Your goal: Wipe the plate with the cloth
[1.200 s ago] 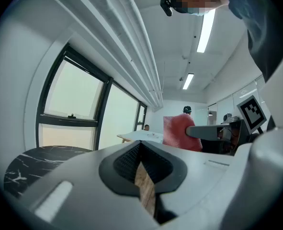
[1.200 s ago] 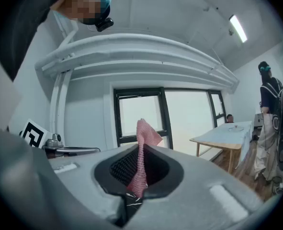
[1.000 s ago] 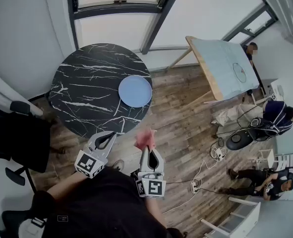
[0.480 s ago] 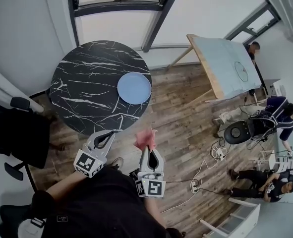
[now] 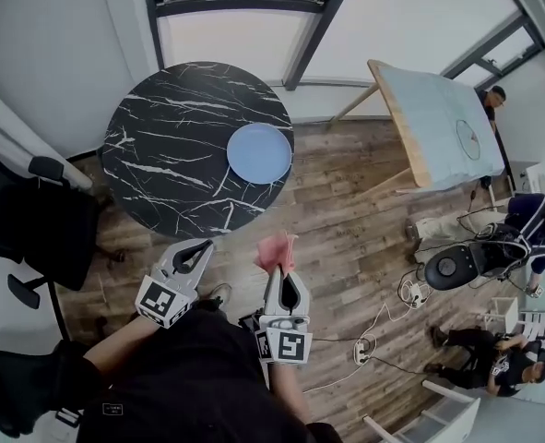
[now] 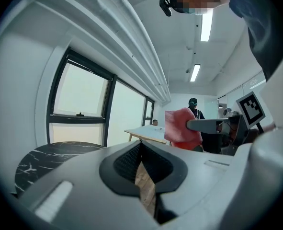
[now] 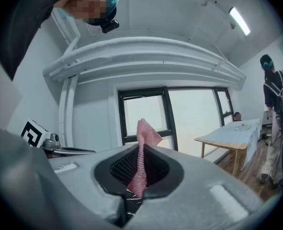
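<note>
Right gripper view: the right gripper (image 7: 140, 174) pinches a pink, waffle-textured cloth (image 7: 147, 134), with a crumpled corner standing above its tips. Beside it, the left gripper (image 5: 196, 250) is closed and empty. Ahead of both, well apart, a pale blue round plate (image 5: 259, 152) lies on the black marbled table (image 5: 161, 137).
</note>
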